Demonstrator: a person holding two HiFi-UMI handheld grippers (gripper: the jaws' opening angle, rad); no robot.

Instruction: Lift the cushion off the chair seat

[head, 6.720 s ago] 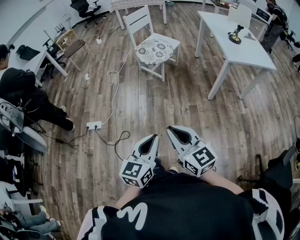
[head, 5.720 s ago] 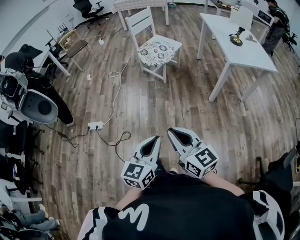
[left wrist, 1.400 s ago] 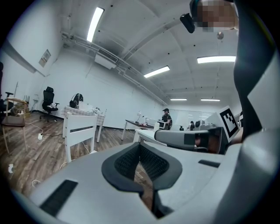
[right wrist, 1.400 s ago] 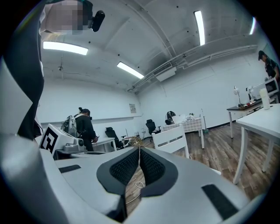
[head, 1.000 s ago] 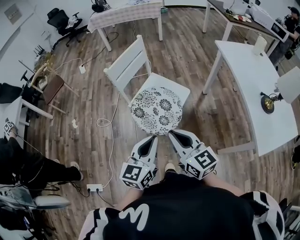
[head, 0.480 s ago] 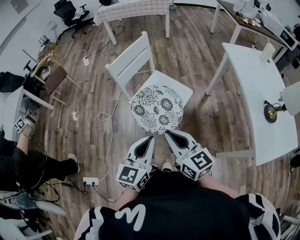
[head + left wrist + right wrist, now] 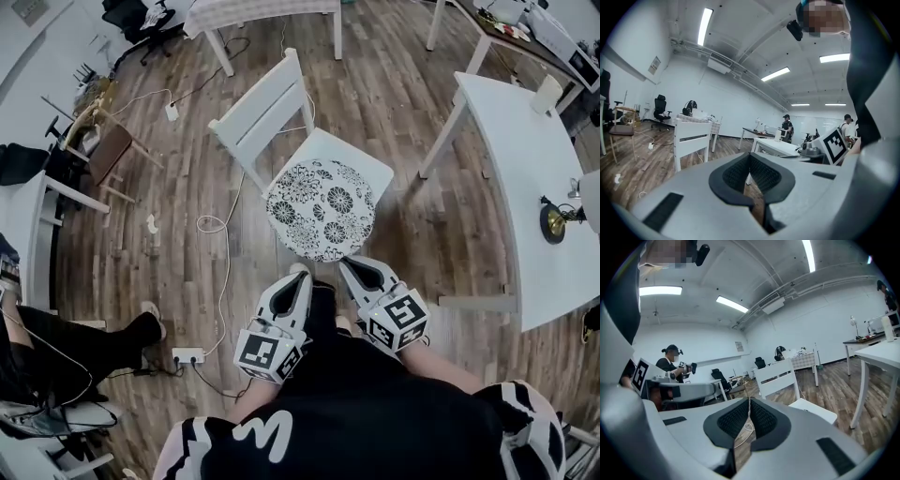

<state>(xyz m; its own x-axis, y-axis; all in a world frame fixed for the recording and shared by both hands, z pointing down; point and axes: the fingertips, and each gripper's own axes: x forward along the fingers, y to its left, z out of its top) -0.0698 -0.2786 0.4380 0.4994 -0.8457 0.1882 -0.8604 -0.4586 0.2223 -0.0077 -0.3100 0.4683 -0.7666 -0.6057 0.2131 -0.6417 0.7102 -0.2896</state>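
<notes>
**Both grippers closed, just short of the cushion**

We stand in a large room with a wood-plank floor (image 7: 394,103), white tables and office chairs along the walls. A white table (image 7: 525,141) runs down our right side with a small brass lamp (image 7: 555,217) on it. A cable (image 7: 223,225) trails across the floor to a power strip (image 7: 187,355) on our left.

Directly ahead is the white chair (image 7: 267,103), its slatted back turned away from us. The round cushion (image 7: 321,208), white with a dark floral print, lies flat on the chair seat and covers most of it.

Our left gripper (image 7: 299,277) has its jaws pressed together with nothing between them. Our right gripper (image 7: 348,265) is the same, jaws pressed together and empty. In the head view both tips sit just beside the cushion's near edge, the right one closest. We cannot tell whether either touches it.

The right gripper view shows the chair's back and a corner of the seat beyond the closed jaws.
</notes>
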